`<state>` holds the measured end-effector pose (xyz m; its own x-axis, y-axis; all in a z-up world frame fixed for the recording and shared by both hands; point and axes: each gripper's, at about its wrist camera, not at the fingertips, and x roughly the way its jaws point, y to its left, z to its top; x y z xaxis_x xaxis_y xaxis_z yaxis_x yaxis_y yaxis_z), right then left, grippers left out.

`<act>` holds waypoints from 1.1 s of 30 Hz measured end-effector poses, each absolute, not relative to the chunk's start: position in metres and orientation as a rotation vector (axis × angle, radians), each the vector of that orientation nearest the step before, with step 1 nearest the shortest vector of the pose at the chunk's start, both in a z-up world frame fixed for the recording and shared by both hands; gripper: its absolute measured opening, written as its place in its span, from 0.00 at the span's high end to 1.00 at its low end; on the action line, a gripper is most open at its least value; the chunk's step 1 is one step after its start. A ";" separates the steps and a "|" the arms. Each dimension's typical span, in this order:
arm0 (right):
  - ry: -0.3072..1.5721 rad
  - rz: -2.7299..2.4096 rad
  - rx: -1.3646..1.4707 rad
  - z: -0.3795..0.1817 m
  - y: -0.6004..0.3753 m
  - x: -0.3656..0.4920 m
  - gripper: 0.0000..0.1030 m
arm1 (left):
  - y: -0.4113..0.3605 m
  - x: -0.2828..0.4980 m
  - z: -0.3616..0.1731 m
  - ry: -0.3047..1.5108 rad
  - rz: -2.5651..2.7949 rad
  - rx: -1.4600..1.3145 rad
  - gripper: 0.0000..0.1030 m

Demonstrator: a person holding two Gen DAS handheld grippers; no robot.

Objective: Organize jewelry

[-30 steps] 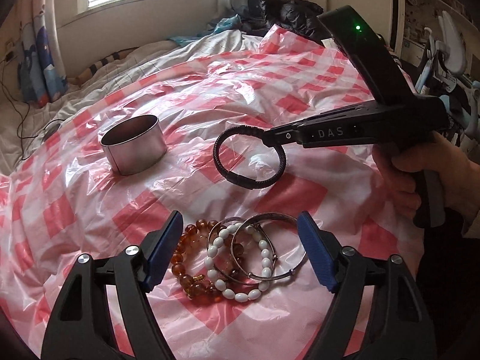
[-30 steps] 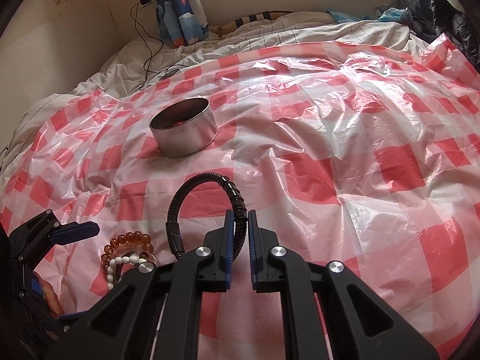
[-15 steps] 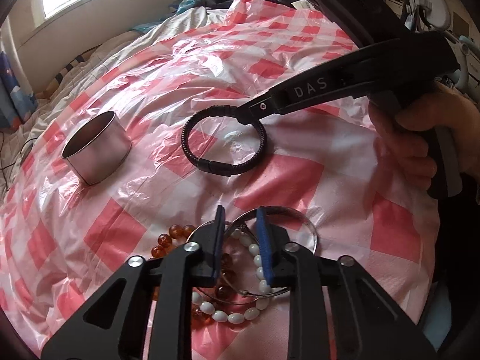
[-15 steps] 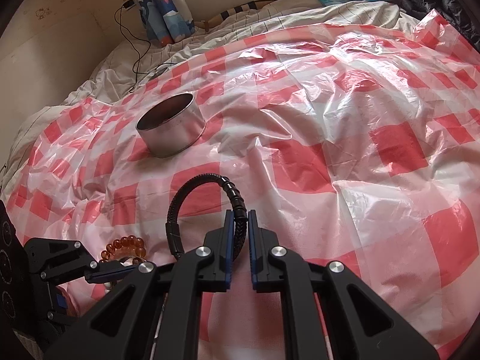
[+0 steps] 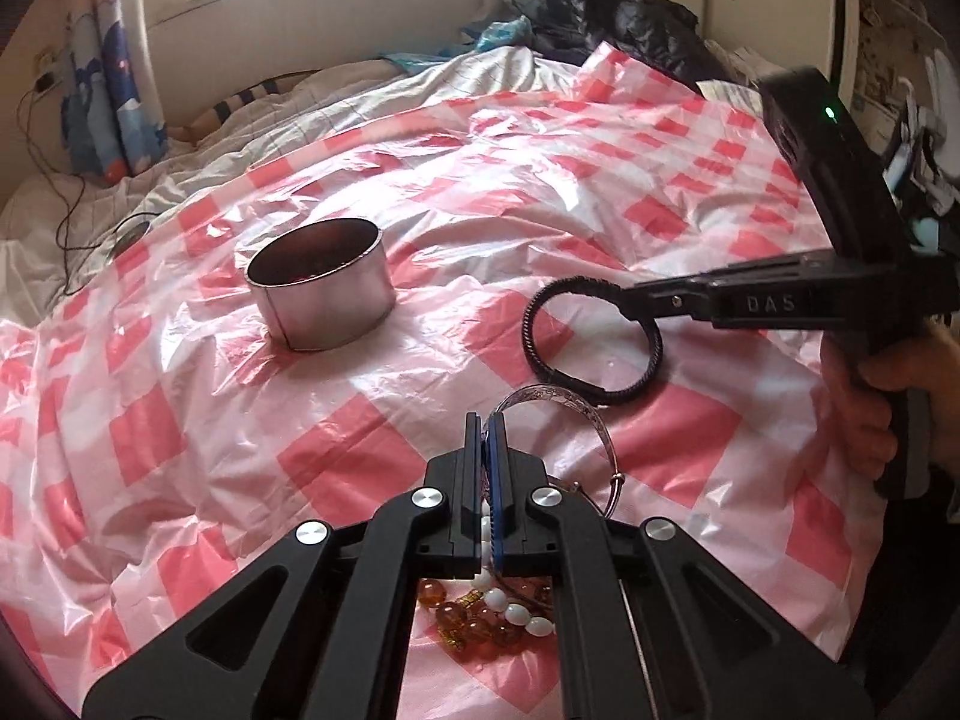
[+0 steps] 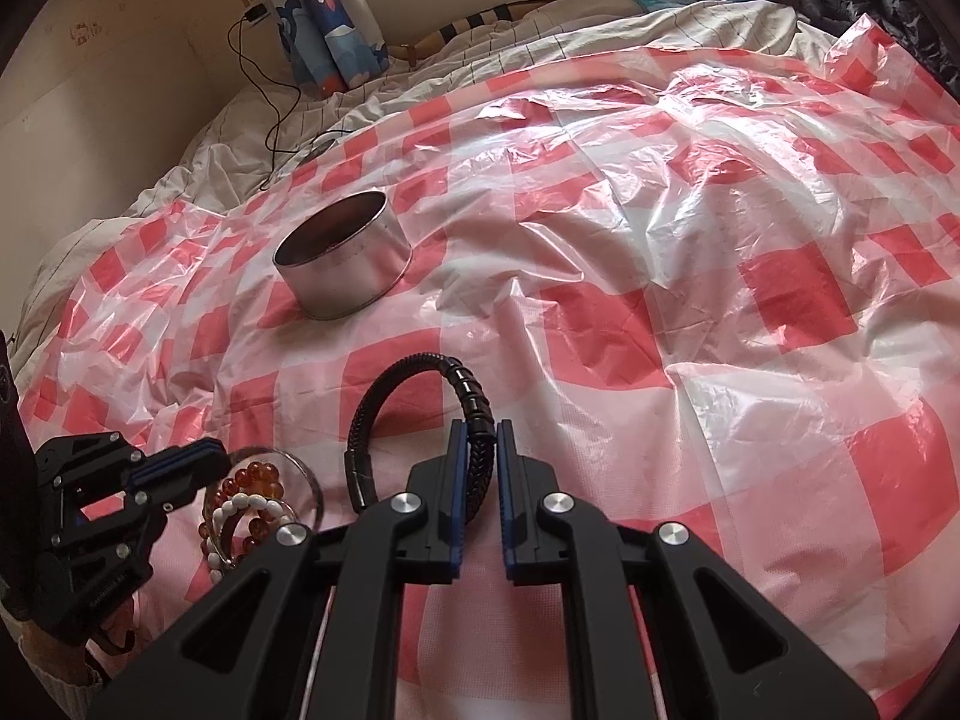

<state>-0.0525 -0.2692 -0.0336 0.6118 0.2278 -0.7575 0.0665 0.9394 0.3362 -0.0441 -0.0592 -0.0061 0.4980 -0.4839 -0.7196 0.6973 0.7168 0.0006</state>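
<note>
So, right tool (image 6: 477,468) is clamped on the black braided leather bracelet (image 6: 420,414), pads pinching the band w/ the loop standing up just in front of the fingers; in the left wrist view the loop hangs off the tool tip, low over the red-and-white checked plastic sheet (image 5: 360,438) on the bed, can't tell if its bottom edge touches. Left tool (image 5: 485,450) has its blue pads together on the thin silver metal bangle (image 5: 564,414), which arcs out to the right of the tips. Under it lie the amber bead bracelet (image 5: 474,624) and the white oval-bead bracelet (image 5: 516,612), tangled together in one pile. Round silver metal tin (image 5: 321,285) sits open further out, well apart from both tools, to the left and beyond.

Step in hand, prob.: both pieces gripped, ready to carry to the tin. Next move needs a lift clear of the pile so the bangle doesn't drag beads, then drop over the rim. Slippery sheet may shift the tin.
</note>
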 end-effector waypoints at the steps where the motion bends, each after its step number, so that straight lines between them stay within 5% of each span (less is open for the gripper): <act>1: 0.910 0.095 0.353 -0.033 -0.270 -0.053 0.90 | -0.055 -0.040 -0.005 0.767 -0.720 0.281 0.98; 18: 0.801 0.176 0.439 -0.013 -0.273 -0.056 0.90 | -0.009 -0.016 0.013 0.750 -0.639 0.049 1.00; 25: 0.804 0.186 0.417 -0.012 -0.268 -0.053 0.90 | -0.007 0.002 -0.015 0.909 -0.576 0.050 0.99; 27: 0.804 0.188 0.416 -0.012 -0.268 -0.054 0.90 | -0.007 0.005 -0.026 0.960 -0.557 0.037 0.93; 31: 0.804 0.191 0.417 -0.012 -0.268 -0.054 0.90 | -0.008 0.007 -0.041 1.010 -0.519 0.021 0.56; 33: 0.808 0.192 0.413 -0.012 -0.266 -0.054 0.90 | -0.009 0.008 -0.048 1.044 -0.519 0.010 0.53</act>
